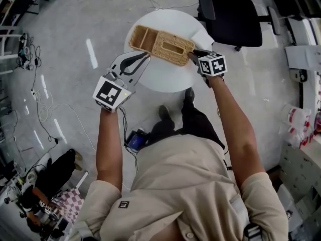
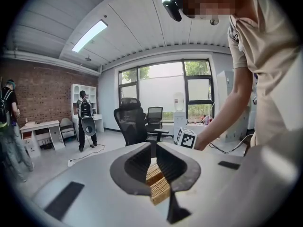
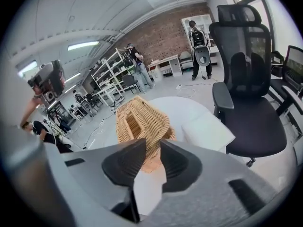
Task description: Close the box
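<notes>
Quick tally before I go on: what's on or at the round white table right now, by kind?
Wicker box: 1
White flat item: 1
Hand-held grippers: 2, the left hand-held gripper and the right hand-held gripper
Total: 4

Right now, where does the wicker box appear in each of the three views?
Head view: the wicker box is at top centre, on the round white table.
Left gripper view: a sliver of the wicker box, low centre, between the jaws.
Right gripper view: the wicker box, centre, just beyond the jaws.
Shared landmark: the black office chair.
</notes>
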{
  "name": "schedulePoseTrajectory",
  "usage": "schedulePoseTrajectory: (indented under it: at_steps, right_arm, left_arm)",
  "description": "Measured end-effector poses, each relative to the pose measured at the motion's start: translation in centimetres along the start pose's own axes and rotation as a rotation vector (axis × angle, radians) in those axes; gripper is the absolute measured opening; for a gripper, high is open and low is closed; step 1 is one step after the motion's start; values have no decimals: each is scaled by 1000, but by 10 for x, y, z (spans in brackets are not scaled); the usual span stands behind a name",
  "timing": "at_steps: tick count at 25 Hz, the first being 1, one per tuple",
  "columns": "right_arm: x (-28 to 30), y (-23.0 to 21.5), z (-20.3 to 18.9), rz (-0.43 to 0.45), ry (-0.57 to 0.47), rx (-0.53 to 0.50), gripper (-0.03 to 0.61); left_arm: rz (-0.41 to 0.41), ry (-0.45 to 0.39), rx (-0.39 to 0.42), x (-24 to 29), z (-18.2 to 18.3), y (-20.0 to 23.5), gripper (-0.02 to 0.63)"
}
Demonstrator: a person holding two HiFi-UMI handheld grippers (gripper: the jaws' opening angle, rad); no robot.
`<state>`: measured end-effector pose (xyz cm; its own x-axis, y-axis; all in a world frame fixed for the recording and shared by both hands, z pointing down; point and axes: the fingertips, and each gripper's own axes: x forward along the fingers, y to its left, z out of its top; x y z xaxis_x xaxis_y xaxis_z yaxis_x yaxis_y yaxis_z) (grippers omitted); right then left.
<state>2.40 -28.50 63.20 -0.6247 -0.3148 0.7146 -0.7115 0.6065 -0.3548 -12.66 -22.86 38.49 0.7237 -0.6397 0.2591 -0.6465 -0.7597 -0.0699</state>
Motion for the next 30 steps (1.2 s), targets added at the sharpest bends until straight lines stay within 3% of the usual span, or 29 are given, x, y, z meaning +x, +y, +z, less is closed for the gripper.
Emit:
schedulePoseTrajectory:
  at_steps: [6,10,15,20,24,30]
  right_arm:
    - [1,-7,4,-7,29,28,83]
    - [-3,-7,18,-1,23,27,83]
    - [-19,1,47,-5,-22,-5,80]
    - [-60,31,99,3,-163,-79,33]
    - [-118,79,156,4,-324,-218,-5]
    - [-230,172,234,0,-556,-463,-6]
  left_arm:
    - [19,-9,8,-15,14,-4,32]
    - [15,37,-5,-23,24,-11,32]
    - [36,32,21,-32,43,-15,32]
    - [76,22,72,-44,63,-13,32]
    - [106,-10,97,-58,85,-11,32]
    - [158,-103,28,-89,142,-9,31]
